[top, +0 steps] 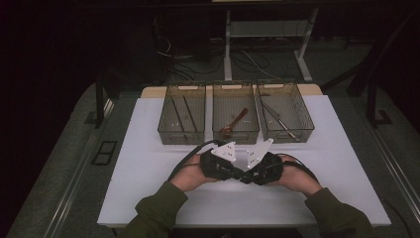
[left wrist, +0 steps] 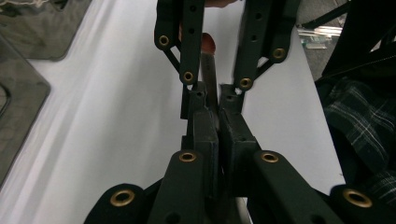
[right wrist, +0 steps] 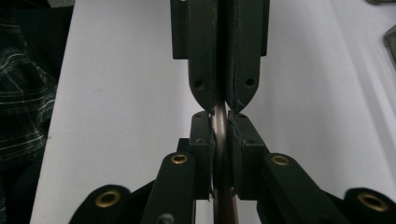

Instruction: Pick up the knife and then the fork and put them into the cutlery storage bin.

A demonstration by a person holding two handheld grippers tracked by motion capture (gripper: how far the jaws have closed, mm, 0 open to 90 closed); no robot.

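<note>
My two grippers meet tip to tip over the near middle of the white table top (top: 148,168), each held in one hand. The left gripper (top: 236,173) and the right gripper (top: 249,176) are both shut on one thin copper-coloured utensil. In the right gripper view its slim shaft (right wrist: 220,128) runs between my right gripper's pads (right wrist: 219,116) and on into the left gripper's shut jaws above. In the left gripper view the shaft (left wrist: 208,65) leaves my left gripper (left wrist: 212,100) and passes between the right gripper's jaws. Which kind of utensil it is I cannot tell.
Three clear trays stand in a row at the back of the table. The left tray (top: 168,130) holds dark sticks, the middle tray (top: 218,130) a copper spoon (top: 234,124), the right tray (top: 303,130) a slim metal utensil (top: 280,121). Table legs and cables lie beyond.
</note>
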